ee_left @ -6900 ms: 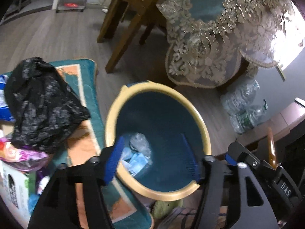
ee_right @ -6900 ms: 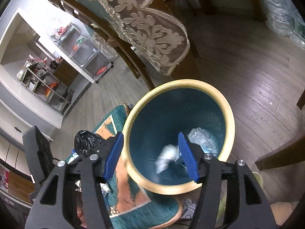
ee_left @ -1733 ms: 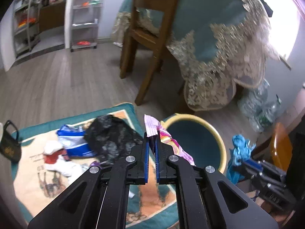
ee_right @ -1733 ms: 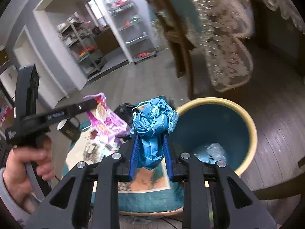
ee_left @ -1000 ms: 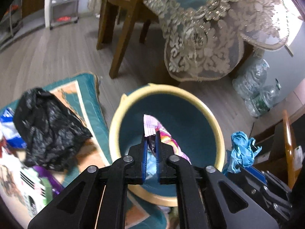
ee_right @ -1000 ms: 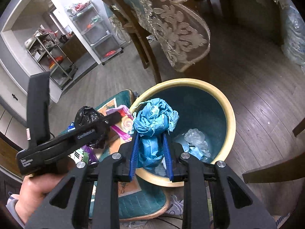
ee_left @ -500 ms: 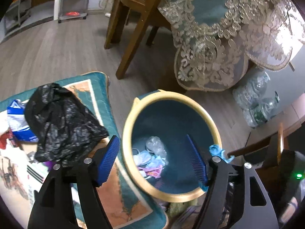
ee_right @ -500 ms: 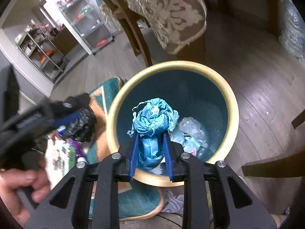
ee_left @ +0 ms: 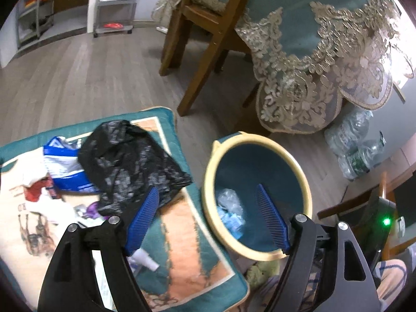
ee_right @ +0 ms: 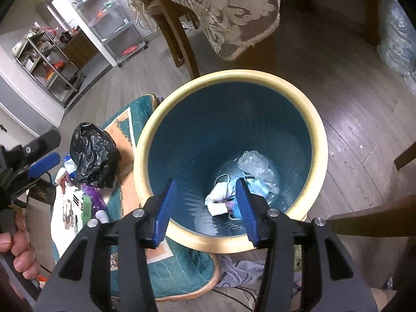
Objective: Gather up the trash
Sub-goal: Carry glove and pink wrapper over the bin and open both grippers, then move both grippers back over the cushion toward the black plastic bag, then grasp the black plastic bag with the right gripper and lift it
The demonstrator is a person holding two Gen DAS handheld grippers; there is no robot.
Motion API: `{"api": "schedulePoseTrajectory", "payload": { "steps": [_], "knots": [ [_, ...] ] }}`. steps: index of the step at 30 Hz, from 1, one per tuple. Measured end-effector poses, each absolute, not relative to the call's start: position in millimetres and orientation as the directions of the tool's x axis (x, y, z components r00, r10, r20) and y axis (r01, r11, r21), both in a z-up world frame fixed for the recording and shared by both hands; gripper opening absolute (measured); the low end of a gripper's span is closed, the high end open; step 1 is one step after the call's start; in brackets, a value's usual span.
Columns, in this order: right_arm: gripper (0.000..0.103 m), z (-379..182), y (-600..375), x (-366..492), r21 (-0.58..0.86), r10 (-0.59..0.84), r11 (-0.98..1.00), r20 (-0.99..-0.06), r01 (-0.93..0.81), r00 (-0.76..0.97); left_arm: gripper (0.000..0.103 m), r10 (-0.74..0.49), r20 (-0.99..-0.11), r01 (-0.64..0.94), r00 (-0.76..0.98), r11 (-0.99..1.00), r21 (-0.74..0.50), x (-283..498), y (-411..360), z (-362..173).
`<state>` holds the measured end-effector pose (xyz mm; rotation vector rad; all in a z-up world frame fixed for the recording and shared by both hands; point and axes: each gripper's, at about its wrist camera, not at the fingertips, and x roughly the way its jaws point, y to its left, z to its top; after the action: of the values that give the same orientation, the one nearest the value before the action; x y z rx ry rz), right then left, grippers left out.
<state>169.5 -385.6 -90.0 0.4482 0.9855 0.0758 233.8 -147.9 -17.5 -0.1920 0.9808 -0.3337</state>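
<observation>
The teal bin with a cream rim [ee_right: 234, 76] stands on the wood floor, right below my right gripper [ee_right: 205, 182]. Its jaws are opening, with nothing between them. At the bin's bottom lie clear plastic [ee_right: 256, 165], a white mask [ee_right: 218, 199] and light blue scraps [ee_right: 260, 186]. My left gripper [ee_left: 206, 191] hangs above the bin's left rim [ee_left: 208, 195] and the rug, its jaws opening and empty. A crumpled black bag [ee_left: 130, 161] and a blue-and-white packet [ee_left: 62, 166] lie on the rug left of the bin. A hand [ee_right: 15, 236] holds the left gripper at the right wrist view's left edge.
A teal and orange rug [ee_left: 182, 247] carries more litter, including a small white bottle [ee_left: 145, 258]. Behind the bin stand a wooden chair [ee_left: 205, 52] and a table with a lace cloth [ee_left: 325, 52]. Bagged plastic bottles [ee_left: 356, 150] lie to the right. Metal shelves [ee_right: 109, 20] line the far wall.
The left gripper dropped its pink wrapper into the bin, opened and drew back toward the rug. The right gripper has just let its blue wad fall into the bin.
</observation>
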Motion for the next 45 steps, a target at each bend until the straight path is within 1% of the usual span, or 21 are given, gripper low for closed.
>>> {"api": "schedulePoseTrajectory", "payload": {
  "steps": [4, 6, 11, 19, 24, 25, 26, 27, 30, 32, 35, 40, 45],
  "knots": [
    [0.050, -82, -382, 168, 0.408, 0.272, 0.904, -0.777, 0.127, 0.567, 0.081, -0.337, -0.781, 0.174, 0.525, 0.941, -0.289, 229, -134, -14],
    [0.052, -76, -378, 167, 0.413, 0.282, 0.904, -0.767, 0.108, 0.577, 0.085, -0.321, -0.782, 0.160, 0.534, 0.947, -0.280, 227, -124, -12],
    [0.062, -64, -369, 167, 0.426, 0.311, 0.902, -0.743, 0.061, 0.592, 0.088, -0.289, -0.783, 0.115, 0.551, 0.955, -0.272, 222, -98, -10],
    [0.066, -61, -335, 179, 0.410, 0.353, 0.912, -0.750, -0.027, 0.560, 0.089, -0.223, -0.803, 0.007, 0.552, 0.965, -0.263, 209, -46, -19],
    [0.068, -59, -307, 193, 0.398, 0.378, 0.913, -0.752, -0.084, 0.540, 0.089, -0.204, -0.820, -0.027, 0.536, 0.966, -0.257, 201, -25, -29],
    [0.071, -58, -300, 198, 0.395, 0.384, 0.913, -0.752, -0.100, 0.535, 0.089, -0.203, -0.822, -0.031, 0.533, 0.965, -0.259, 200, -21, -29],
    [0.076, -57, -293, 203, 0.392, 0.390, 0.913, -0.752, -0.114, 0.532, 0.089, -0.201, -0.824, -0.037, 0.530, 0.965, -0.259, 199, -18, -30],
    [0.078, -57, -289, 206, 0.389, 0.393, 0.913, -0.751, -0.125, 0.531, 0.089, -0.201, -0.825, -0.043, 0.528, 0.964, -0.263, 197, -14, -30],
    [0.080, -54, -268, 225, 0.370, 0.407, 0.911, -0.744, -0.181, 0.529, 0.089, -0.202, -0.821, -0.053, 0.534, 0.961, -0.271, 194, -5, -27],
    [0.086, -51, -257, 236, 0.358, 0.415, 0.909, -0.738, -0.213, 0.532, 0.090, -0.202, -0.818, -0.058, 0.538, 0.960, -0.276, 193, -1, -25],
    [0.090, -47, -237, 256, 0.322, 0.420, 0.907, -0.737, -0.271, 0.530, 0.091, -0.200, -0.816, -0.067, 0.542, 0.958, -0.279, 191, 6, -23],
    [0.095, -47, -207, 280, 0.273, 0.411, 0.907, -0.745, -0.322, 0.526, 0.091, -0.187, -0.830, -0.088, 0.525, 0.958, -0.271, 189, 17, -26],
    [0.097, -61, -177, 295, 0.241, 0.393, 0.909, -0.771, -0.341, 0.502, 0.091, -0.156, -0.849, -0.113, 0.504, 0.963, -0.244, 189, 27, -31]
  ]
}}
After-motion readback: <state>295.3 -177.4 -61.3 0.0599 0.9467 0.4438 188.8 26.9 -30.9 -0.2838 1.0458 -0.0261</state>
